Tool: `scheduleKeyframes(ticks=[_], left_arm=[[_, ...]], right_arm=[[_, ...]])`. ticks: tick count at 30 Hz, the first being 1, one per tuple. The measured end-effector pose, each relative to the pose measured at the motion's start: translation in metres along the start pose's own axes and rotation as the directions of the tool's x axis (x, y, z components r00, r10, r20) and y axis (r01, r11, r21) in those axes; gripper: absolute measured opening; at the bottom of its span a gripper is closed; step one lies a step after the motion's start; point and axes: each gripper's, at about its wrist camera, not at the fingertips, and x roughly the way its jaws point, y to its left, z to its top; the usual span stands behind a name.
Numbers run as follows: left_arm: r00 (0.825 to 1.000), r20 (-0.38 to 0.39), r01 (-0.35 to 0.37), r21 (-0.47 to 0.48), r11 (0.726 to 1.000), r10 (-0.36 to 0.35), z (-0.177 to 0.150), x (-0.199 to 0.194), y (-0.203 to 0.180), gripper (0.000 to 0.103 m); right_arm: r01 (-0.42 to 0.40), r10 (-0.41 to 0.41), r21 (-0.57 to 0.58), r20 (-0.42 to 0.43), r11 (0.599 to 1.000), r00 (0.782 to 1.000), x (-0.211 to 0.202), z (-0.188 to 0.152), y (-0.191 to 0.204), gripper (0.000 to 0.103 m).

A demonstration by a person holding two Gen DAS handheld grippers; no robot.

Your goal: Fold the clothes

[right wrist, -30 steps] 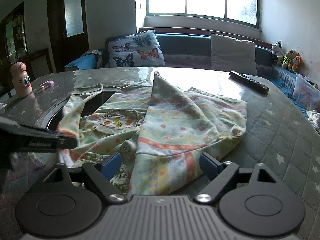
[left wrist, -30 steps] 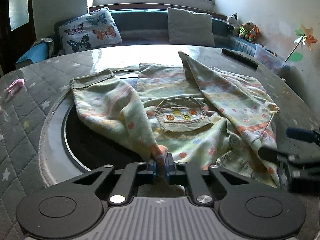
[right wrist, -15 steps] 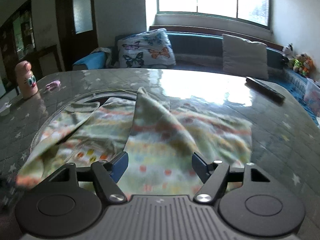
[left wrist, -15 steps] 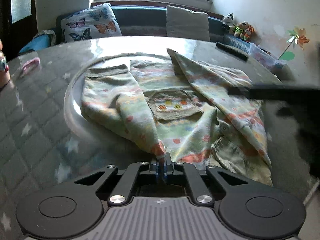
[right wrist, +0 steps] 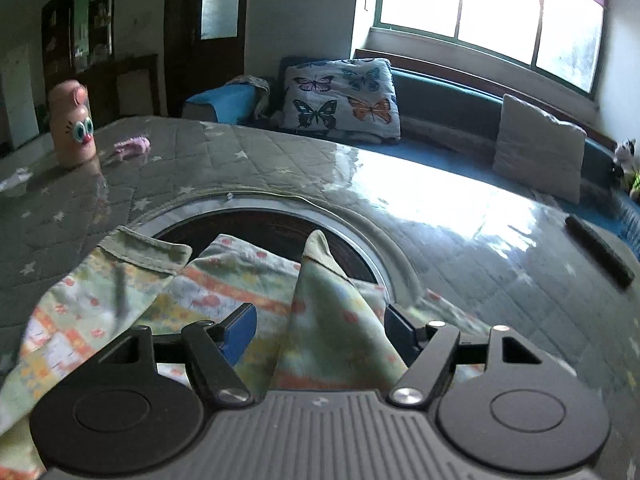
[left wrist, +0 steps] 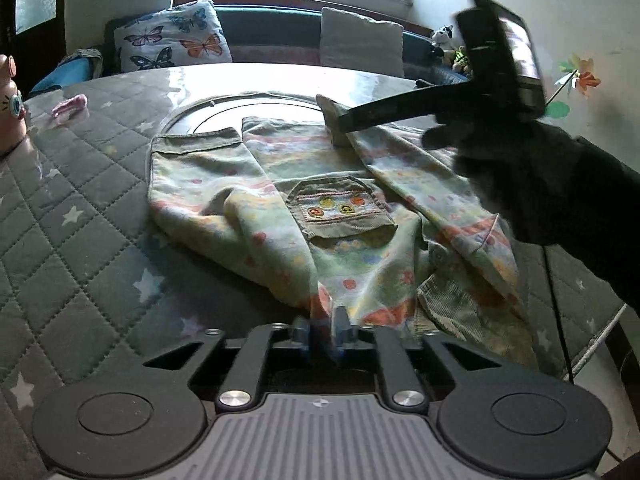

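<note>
Left gripper [left wrist: 323, 330] pinching shirt [left wrist: 280, 208] hem | right gripper [right wrist: 320, 324] fingers wide, straddling sleeve [right wrist: 332, 304]

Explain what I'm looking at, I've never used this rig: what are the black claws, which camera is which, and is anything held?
No robot here: a person holds a two-finger gripper in each hand, each with a fisheye camera looking along its fingers. In the left camera view, the left gripper is shut on the hem of a patterned child's garment spread on the quilted table. The right gripper, seen from its own camera, is open, straddling a raised fold. A pink bottle and a remote control also sit on the table.
</note>
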Motion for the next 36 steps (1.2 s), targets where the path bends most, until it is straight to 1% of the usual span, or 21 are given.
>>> scheduleKeyframes(ticks=[1, 2, 3, 4, 5, 6, 7, 9, 11, 14, 19, 23, 27, 31, 36], left_arm=[[1.0, 0.01, -0.004, 0.004, 1.0, 0.004, 0.0, -0.002, 0.001, 0.04], [1.0, 0.022, -0.004, 0.007, 1.0, 0.004, 0.002, -0.006, 0.001, 0.04], [0.999, 0.035, -0.003, 0.01, 1.0, 0.003, 0.003, -0.009, 0.001, 0.043], [0.999, 0.047, -0.002, 0.014, 1.0, 0.002, 0.004, -0.012, 0.002, 0.048], [0.998, 0.06, -0.001, 0.017, 1.0, 0.0, 0.005, -0.016, 0.002, 0.049], [0.997, 0.072, -0.001, 0.02, 1.0, -0.001, 0.007, -0.019, 0.002, 0.05], [0.996, 0.087, -0.011, 0.022, 1.0, 0.009, 0.01, -0.02, 0.003, 0.049], [0.994, 0.109, -0.03, 0.007, 1.0, 0.029, 0.018, -0.019, 0.008, 0.05], [0.991, 0.121, -0.055, -0.01, 0.998, 0.056, 0.027, -0.013, 0.011, 0.049], [0.987, 0.133, -0.084, -0.028, 0.996, 0.087, 0.039, -0.004, 0.015, 0.049], [0.984, 0.121, -0.132, -0.014, 0.991, 0.132, 0.048, 0.019, 0.016, 0.048], [0.986, 0.086, -0.146, 0.005, 0.989, 0.145, 0.045, 0.035, 0.017, 0.047], [0.985, 0.069, -0.162, 0.021, 0.987, 0.16, 0.04, 0.043, 0.017, 0.042], [0.983, 0.068, -0.173, 0.028, 0.985, 0.171, 0.038, 0.043, 0.016, 0.037], [0.98, 0.07, -0.189, 0.041, 0.981, 0.186, 0.035, 0.042, 0.015, 0.031]], right_arm=[[0.016, -0.016, -0.012, -0.003, 1.0, 1.0, 0.005, 0.001, 0.001, 0.072], [0.031, -0.031, -0.019, -0.008, 0.999, 0.999, 0.01, 0.001, 0.002, 0.072], [0.044, -0.044, -0.023, -0.016, 0.999, 0.999, 0.015, 0.002, 0.002, 0.071], [0.05, -0.05, -0.022, -0.024, 0.999, 0.998, 0.02, 0.002, 0.001, 0.068], [0.05, -0.05, -0.015, -0.03, 0.999, 0.998, 0.022, 0.001, -0.002, 0.055], [0.045, -0.045, -0.001, -0.035, 0.999, 0.998, 0.023, 0.0, -0.005, 0.048], [0.041, -0.041, 0.013, -0.041, 0.999, 0.998, 0.023, -0.001, -0.009, 0.042], [0.035, -0.033, 0.042, -0.05, 0.999, 0.998, 0.023, -0.003, -0.016, 0.016], [0.039, -0.036, 0.074, -0.044, 0.996, 0.998, 0.016, -0.005, -0.023, 0.007], [0.051, -0.051, 0.105, -0.007, 0.993, 0.999, -0.002, -0.006, -0.035, 0.004], [0.08, -0.091, 0.155, 0.065, 0.985, 0.994, -0.046, -0.011, -0.059, 0.003], [0.121, -0.146, 0.205, 0.109, 0.971, 0.983, -0.087, -0.024, -0.085, 0.003], [0.184, -0.224, 0.262, 0.131, 0.947, 0.966, -0.126, -0.045, -0.112, 0.003], [0.26, -0.313, 0.334, 0.117, 0.906, 0.942, -0.166, -0.075, -0.142, 0.003], [0.358, -0.403, 0.413, 0.024, 0.837, 0.915, -0.2, -0.128, -0.165, 0.003]])
